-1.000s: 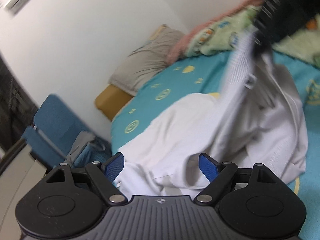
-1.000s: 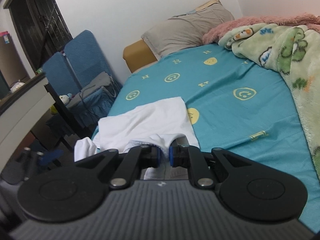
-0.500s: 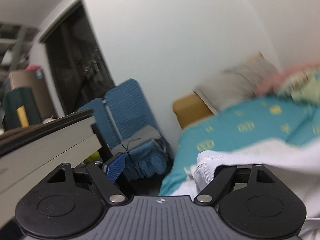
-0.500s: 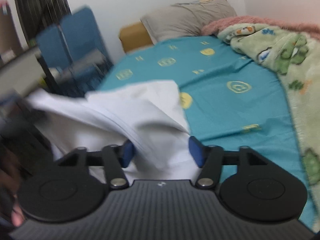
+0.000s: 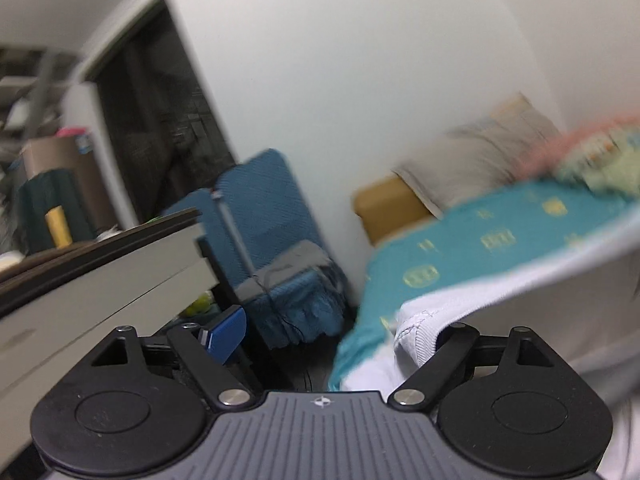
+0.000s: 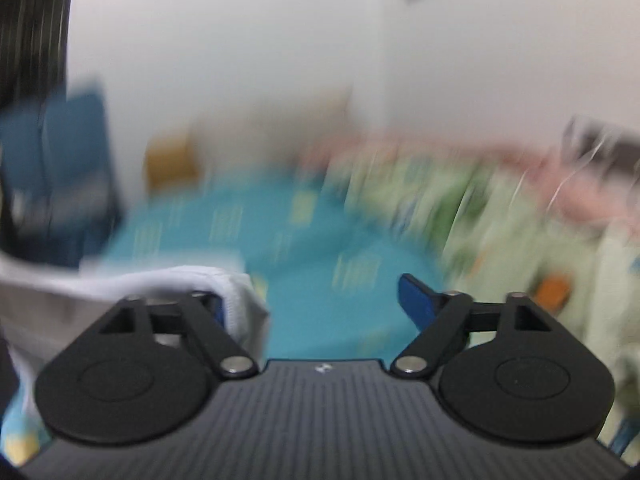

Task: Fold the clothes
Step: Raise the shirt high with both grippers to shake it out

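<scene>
Both grippers, left (image 5: 320, 330) and right (image 6: 316, 300), hung spread-fingered, white garment (image 5: 520, 304) draped over them above the bed (image 5: 500, 240), needing regripping.

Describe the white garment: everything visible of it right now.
The white garment looks like soft knit cloth with a stitched, ribbed hem. In the left wrist view its edge drapes over the open left gripper, hiding one finger. In the blurred right wrist view a corner covers one finger of the open right gripper. It hangs above the teal bedsheet.
</scene>
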{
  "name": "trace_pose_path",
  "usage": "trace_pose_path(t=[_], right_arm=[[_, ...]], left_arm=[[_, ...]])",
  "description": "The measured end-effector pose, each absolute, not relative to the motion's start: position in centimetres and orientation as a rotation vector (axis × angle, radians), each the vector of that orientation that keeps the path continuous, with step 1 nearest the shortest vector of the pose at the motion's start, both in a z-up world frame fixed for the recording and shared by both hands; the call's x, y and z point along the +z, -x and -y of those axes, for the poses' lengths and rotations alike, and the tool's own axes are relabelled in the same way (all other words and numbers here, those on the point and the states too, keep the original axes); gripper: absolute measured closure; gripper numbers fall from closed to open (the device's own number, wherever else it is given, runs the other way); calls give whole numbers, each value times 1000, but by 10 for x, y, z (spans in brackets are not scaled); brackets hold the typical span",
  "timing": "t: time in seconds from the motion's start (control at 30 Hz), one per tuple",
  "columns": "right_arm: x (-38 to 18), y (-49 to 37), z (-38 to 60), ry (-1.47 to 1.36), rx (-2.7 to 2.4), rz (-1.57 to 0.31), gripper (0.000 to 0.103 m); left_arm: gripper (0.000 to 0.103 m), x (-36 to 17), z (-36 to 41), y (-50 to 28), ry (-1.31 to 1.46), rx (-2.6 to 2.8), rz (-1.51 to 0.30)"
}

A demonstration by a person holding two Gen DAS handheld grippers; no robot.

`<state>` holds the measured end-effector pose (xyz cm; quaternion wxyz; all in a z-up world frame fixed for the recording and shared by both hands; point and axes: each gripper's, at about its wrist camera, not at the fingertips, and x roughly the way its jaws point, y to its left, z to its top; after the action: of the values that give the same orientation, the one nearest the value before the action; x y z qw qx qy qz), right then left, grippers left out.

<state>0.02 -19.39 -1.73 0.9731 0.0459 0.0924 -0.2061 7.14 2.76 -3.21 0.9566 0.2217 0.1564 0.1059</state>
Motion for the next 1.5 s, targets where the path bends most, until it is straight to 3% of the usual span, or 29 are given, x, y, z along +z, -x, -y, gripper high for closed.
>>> trace_pose_path(t=[0.1,0.2,0.3,0.37,0.5,0.7,1.1,1.3,1.5], right_arm=[[-22,-4,184,2,-446,-189,12],[-45,-29,191,-11,-422,-397,12],[-63,-39,203,-93,-416,-526,12],[-59,-33,201,-96,-410,-506,12],[-12,-14,193,-70,-399,-360,12],[107,15,207,-161,-322,-129,12],[332,167,208,-171,-252,258,12],[389,236,219,-175,-220,304,12],[380,224,235,-212,-170,173,12]], left_arm=[[14,-50,-26,-75,-477,202,-456],[14,-65,-26,-79,-485,194,-580],[8,-41,-49,-73,-256,244,-521],[7,-21,-57,-60,-143,261,-457],[7,36,-60,-28,-80,305,-272],[7,151,-61,19,2,316,-58],[7,386,-39,178,29,273,283],[7,446,-12,256,-4,254,347],[7,436,-1,230,-7,218,208]])
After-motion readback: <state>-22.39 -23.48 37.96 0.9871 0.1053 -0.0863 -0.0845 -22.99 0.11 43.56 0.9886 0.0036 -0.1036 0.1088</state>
